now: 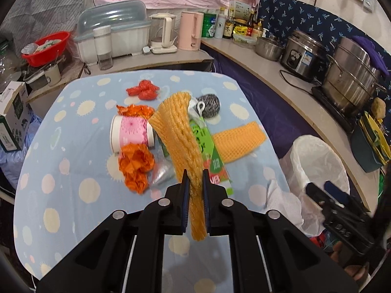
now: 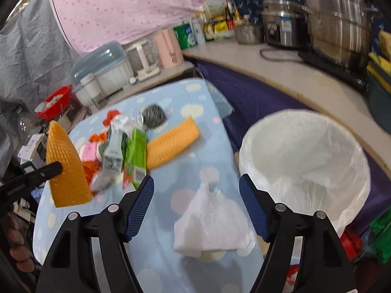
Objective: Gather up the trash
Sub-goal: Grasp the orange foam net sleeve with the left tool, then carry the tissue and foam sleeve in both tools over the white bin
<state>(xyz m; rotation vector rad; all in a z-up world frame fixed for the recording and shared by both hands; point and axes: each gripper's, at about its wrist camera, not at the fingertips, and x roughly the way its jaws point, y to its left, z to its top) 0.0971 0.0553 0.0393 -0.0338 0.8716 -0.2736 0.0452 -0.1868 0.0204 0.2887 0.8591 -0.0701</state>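
Note:
My left gripper (image 1: 195,183) is shut on an orange foam net sleeve (image 1: 180,131) and holds it above the blue dotted table (image 1: 73,195); the same sleeve shows at the left of the right wrist view (image 2: 66,171). My right gripper (image 2: 196,202) is open and empty, over a crumpled white paper towel (image 2: 212,224) at the table's right edge. A second orange foam net (image 1: 238,140) lies on the table, with a pink paper cup (image 1: 132,134), orange wrappers (image 1: 136,166), a green box (image 1: 210,156), a steel scourer (image 1: 210,106) and red wrappers (image 1: 144,90). A white-lined trash bin (image 2: 305,161) stands right of the table.
A counter (image 1: 281,78) runs along the right with a rice cooker (image 1: 303,56) and a large steel pot (image 1: 352,80). Behind the table are a dish box (image 1: 112,34), kettles (image 1: 190,30) and a red basin (image 1: 46,48). Boxes (image 1: 12,117) stand at the left.

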